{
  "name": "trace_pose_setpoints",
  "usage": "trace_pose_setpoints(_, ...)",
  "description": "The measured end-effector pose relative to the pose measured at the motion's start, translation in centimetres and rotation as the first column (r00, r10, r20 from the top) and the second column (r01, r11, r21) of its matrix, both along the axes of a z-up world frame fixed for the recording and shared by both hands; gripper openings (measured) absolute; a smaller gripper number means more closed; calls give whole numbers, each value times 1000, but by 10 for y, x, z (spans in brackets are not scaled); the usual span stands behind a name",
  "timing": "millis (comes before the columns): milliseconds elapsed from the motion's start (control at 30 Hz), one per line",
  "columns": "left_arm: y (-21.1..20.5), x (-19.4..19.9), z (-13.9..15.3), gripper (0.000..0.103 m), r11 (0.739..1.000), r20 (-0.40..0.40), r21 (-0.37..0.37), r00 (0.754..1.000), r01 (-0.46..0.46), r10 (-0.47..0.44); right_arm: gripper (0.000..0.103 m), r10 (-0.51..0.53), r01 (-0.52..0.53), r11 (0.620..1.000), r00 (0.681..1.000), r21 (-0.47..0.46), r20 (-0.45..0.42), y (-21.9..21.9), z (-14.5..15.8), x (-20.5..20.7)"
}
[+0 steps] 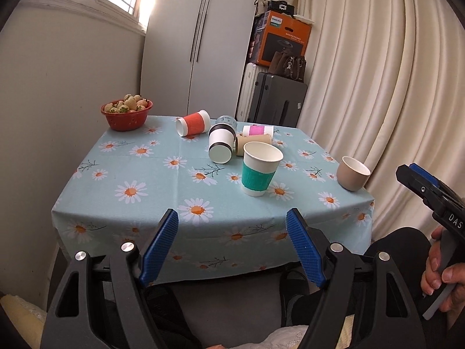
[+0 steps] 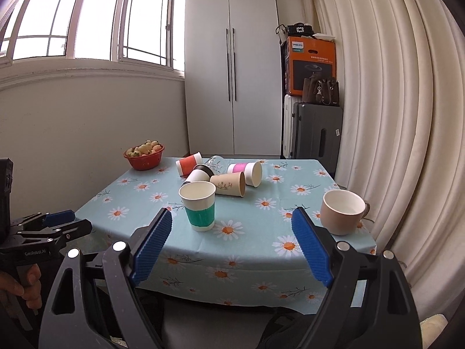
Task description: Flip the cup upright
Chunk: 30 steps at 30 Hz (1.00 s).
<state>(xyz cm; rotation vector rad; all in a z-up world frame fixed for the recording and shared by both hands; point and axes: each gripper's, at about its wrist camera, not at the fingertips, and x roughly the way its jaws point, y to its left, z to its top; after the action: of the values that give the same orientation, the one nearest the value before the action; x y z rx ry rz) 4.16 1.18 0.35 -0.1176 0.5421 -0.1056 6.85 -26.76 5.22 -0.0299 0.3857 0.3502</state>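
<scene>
A teal-sleeved paper cup (image 1: 259, 170) (image 2: 199, 205) stands upright near the table's front. Behind it several cups lie on their sides: an orange-sleeved one (image 1: 192, 123) (image 2: 189, 164), a black-banded white one (image 1: 221, 143) (image 2: 198, 176), a tan one (image 1: 252, 143) (image 2: 229, 184), a pink-sleeved one (image 1: 258, 130) (image 2: 245, 172) and a clear glass (image 1: 226, 120) (image 2: 214, 162). A beige mug (image 1: 352, 173) (image 2: 342, 211) stands upright at the front right. My left gripper (image 1: 232, 247) and right gripper (image 2: 231, 247) are open and empty, held before the table's front edge.
The small table has a blue daisy tablecloth (image 1: 145, 174) (image 2: 261, 250). A red bowl of strawberries (image 1: 127, 113) (image 2: 144, 156) sits at the back left corner. A wall is on the left, curtains (image 2: 392, 116) on the right, suitcases (image 2: 316, 129) and a white wardrobe behind.
</scene>
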Motion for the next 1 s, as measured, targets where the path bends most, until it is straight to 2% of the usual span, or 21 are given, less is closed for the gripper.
trace_pose_setpoints(133,-13,-23,3,75,999,43,49,999,16,-18,84,17,-17,1000,1000,6,7,-16,10,-18)
trace_pose_setpoints(233,-17,-38,5,75,998,63,54,998,13,-16,84,15,-15,1000,1000,-4,16,-22,13,-27)
trace_pose_setpoints(367,-15,-50,7,75,998,70,55,998,-6,3,88,5,-1,998,998,-69,56,-18,9,-39)
trace_pose_setpoints(567,-13,-61,7,76,997,73,74,997,-35,29,89,25,-25,998,1000,-51,4,-16,-3,-38)
trace_pose_setpoints(667,-11,-64,5,78,996,76,74,996,-46,40,90,8,-9,998,1000,-55,-13,-17,-7,-37)
trace_pose_setpoints(800,-20,-67,3,78,992,92,117,995,-47,37,90,-24,19,998,997,-59,-78,-20,-19,-33)
trace_pose_setpoints(1000,-27,-67,0,79,988,90,154,996,-26,12,90,-46,45,998,998,-46,-34,-26,-19,-40)
